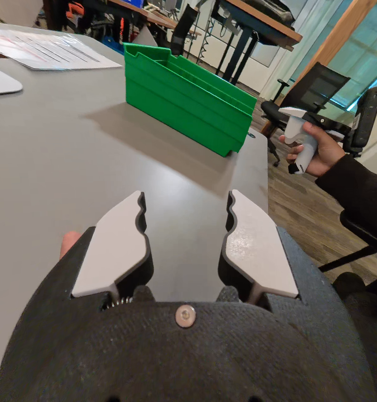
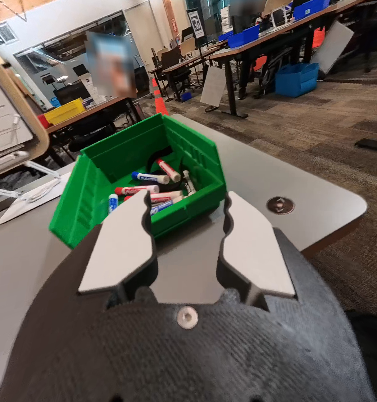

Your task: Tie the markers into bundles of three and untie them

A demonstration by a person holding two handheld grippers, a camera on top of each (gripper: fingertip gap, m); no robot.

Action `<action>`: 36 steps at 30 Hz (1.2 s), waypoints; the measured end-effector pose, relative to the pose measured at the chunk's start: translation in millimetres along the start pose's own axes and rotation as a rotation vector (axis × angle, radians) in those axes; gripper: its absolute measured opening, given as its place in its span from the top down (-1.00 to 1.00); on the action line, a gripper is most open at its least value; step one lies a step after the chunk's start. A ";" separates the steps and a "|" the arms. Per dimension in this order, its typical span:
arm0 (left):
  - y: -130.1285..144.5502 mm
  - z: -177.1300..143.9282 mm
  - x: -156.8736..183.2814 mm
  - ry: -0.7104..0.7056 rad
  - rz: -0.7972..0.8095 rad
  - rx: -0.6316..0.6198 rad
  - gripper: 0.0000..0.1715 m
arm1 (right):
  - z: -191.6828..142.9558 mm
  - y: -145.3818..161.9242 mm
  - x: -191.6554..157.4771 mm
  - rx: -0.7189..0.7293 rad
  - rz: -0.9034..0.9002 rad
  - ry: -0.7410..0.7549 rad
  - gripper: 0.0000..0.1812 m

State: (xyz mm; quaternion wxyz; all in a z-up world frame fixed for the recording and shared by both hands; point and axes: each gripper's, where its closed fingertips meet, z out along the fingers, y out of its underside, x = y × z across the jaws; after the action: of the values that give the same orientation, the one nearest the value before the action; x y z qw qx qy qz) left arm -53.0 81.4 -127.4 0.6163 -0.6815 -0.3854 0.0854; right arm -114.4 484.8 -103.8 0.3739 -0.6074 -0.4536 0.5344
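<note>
Left wrist view. Left gripper [image 1: 186, 196]: fingers spread wide, nothing between them, held over the bare middle of the grey bench [image 1: 52, 163]. Green bin [image 1: 183, 106]: stands ahead of the gripper, well apart from it, along the bench's right edge near the far right corner; its long side wall faces the camera, contents hidden. Printed sheet [image 1: 46, 51]: lies flat at the far left of the bench. White flat plate [image 1: 0, 83]: at the left edge, just nearer than the sheet. Person's hand [image 1: 320, 150]: off the bench to the right, gripping the white handle of the other tool; dark sleeve behind it. Office chairs [image 1: 309, 95]: on the floor beyond.

Right wrist view. Right gripper [image 2: 186, 199]: fingers apart, empty, poised just short of the green bin [image 2: 79, 208], left fingertip overlapping its near wall in the picture. The bin sits tilted to the camera near the bench's far right corner. Markers [image 2: 149, 176]: loose pile inside the bin, white barrels with red, blue and black caps. Round dark grommet [image 2: 280, 205]: set in the bench just right of the bin. White lamp base [image 2: 31, 200]: on the bench left of the bin.
</note>
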 end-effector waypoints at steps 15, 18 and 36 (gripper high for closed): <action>18.7 -98.4 -31.1 -0.292 0.021 0.056 0.35 | 91.5 31.8 41.7 -0.265 -0.435 0.056 0.71; 21.8 -104.5 -34.5 -0.315 0.014 0.056 0.35 | 100.3 30.3 40.5 -0.296 -0.458 0.102 0.80; 18.3 -87.0 -38.5 -0.332 0.074 0.033 0.35 | 65.7 53.1 -63.1 -0.423 -0.614 -0.219 0.94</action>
State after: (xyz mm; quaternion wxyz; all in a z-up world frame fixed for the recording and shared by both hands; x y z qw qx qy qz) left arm -20.3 -9.2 -138.2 0.5516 -0.6614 -0.4551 0.2260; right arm -172.4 406.4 -143.9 0.3322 -0.4464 -0.7518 0.3538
